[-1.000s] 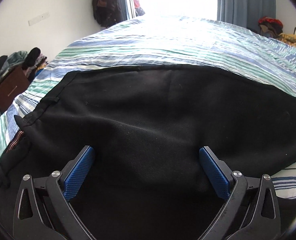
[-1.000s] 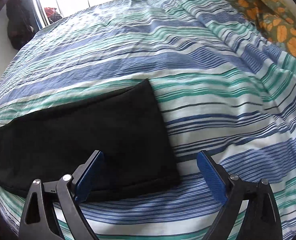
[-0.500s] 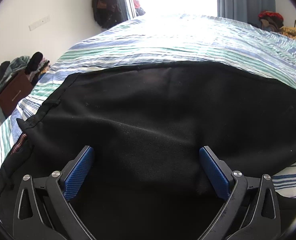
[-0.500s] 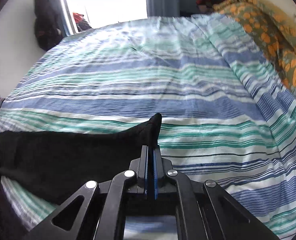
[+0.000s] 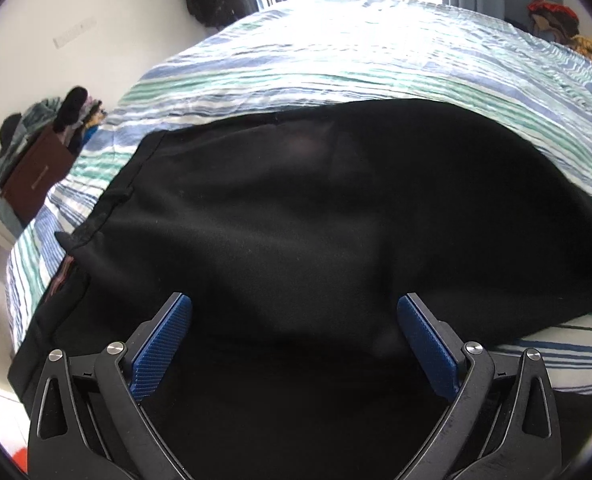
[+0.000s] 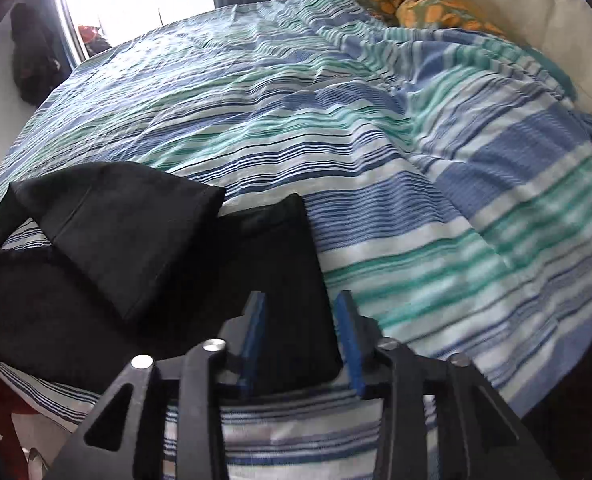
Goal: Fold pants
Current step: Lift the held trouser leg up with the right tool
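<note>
While right claw (image 6: pixel 300 344) opens, pants (image 6: pixel 144 256) (black) lie folded.

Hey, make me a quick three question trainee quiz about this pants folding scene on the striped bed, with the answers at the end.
1. True or false: the left tongs are clamped on the black pants.
2. What lies under the pants?
3. Multiple choice: in the right wrist view, the right tongs are A) pressed shut on fabric, B) part open with black fabric showing between the pads, C) out of view.

Key: 1. False, they stand open above the fabric. 2. The striped bedspread. 3. B, they have just been opening.
</note>
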